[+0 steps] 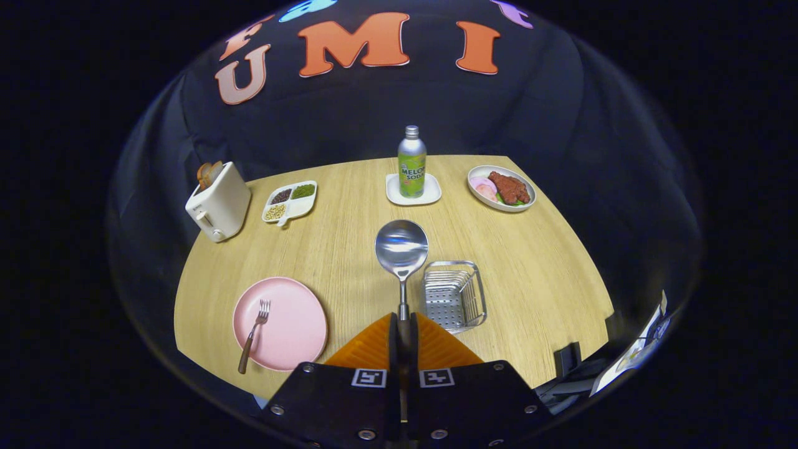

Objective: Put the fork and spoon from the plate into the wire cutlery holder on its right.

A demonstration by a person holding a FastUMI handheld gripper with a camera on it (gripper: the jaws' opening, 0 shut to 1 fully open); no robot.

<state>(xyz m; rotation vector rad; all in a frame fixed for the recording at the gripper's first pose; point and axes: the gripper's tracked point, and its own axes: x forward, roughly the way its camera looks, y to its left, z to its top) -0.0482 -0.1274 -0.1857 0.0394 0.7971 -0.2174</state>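
Note:
My gripper [403,323] is shut on the handle of a metal spoon [401,246], which sticks straight out ahead of the fingers, bowl forward, held above the table. Just right of the spoon and a little below it stands the wire cutlery holder [453,294], with nothing in it. To the left of the fingers a pink plate [293,330] lies on the table with a wooden-handled fork [253,337] resting on its left half.
On the wooden table [536,268], beyond the spoon, a soda bottle [412,163] stands on a small white tray. A plate of food [502,188] sits far right, a divided snack dish [290,201] and a white toaster [218,201] far left.

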